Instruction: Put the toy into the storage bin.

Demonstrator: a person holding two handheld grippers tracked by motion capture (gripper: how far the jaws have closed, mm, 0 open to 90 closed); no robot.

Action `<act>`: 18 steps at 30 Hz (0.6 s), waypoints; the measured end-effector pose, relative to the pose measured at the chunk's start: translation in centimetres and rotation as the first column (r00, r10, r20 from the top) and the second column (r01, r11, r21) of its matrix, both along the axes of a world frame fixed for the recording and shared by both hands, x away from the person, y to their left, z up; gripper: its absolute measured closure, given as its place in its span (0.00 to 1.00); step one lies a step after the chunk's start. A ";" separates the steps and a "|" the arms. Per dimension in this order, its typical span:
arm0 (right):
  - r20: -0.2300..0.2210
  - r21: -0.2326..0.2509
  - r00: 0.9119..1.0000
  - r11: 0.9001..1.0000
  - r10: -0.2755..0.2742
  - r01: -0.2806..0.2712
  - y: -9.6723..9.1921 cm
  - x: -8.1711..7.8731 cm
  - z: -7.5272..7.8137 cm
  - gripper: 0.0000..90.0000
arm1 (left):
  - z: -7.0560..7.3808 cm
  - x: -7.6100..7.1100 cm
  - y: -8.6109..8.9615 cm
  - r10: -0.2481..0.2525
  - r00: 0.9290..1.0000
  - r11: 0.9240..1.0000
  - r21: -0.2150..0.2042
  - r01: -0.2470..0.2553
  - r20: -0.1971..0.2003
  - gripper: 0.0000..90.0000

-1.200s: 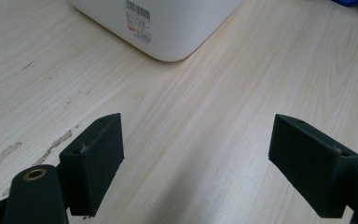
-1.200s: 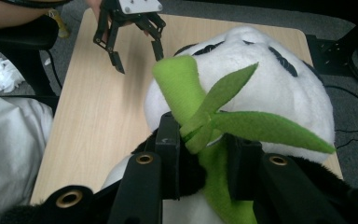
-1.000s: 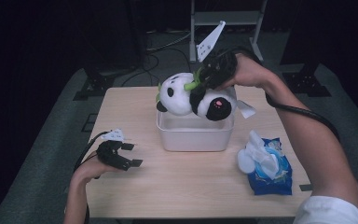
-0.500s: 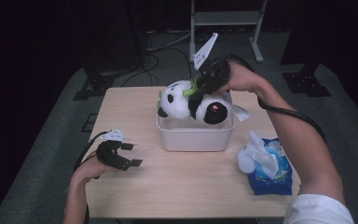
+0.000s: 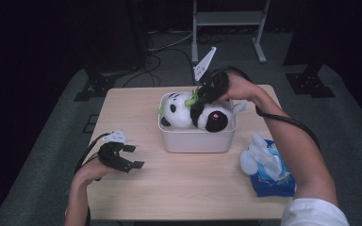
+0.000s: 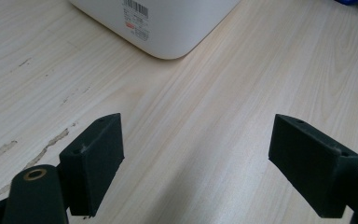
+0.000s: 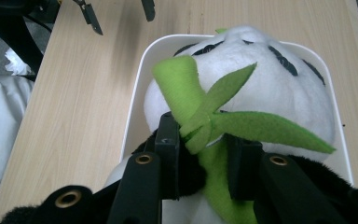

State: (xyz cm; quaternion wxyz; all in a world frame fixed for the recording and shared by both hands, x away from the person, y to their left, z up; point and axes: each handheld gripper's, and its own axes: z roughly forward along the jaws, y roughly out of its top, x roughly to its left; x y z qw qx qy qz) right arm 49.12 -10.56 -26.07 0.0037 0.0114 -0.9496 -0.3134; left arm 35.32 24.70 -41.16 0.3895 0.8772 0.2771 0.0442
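My right fingers (image 7: 203, 158) grip the panda (image 5: 195, 112), settling it into the white tub (image 5: 198, 140). My left fingers (image 6: 214, 163) rest open on the near-left bench (image 5: 188, 188). Next I'd judge: let go, lift clear.

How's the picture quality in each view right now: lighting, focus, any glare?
High view: table evenly lit, surroundings almost black, image slightly soft. Left gripper view: wood grain and bin label sharp, no glare, the near pads slightly blurred. Right gripper view: panda and its green leaf crisp, the gripper at the bottom soft.
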 end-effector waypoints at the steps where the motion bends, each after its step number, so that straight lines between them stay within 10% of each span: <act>1: -0.001 0.004 1.000 1.000 0.003 -0.003 0.0 0.1 -0.2 0.77 | 0.0 0.0 0.0 0.000 1.000 1.000 -0.001 0.000 0.000 0.19; 18: -0.066 0.009 0.997 0.999 0.037 -0.036 0.3 -0.1 -3.3 0.77 | 0.2 -0.1 0.2 0.006 1.000 1.000 -0.007 -0.006 0.003 0.19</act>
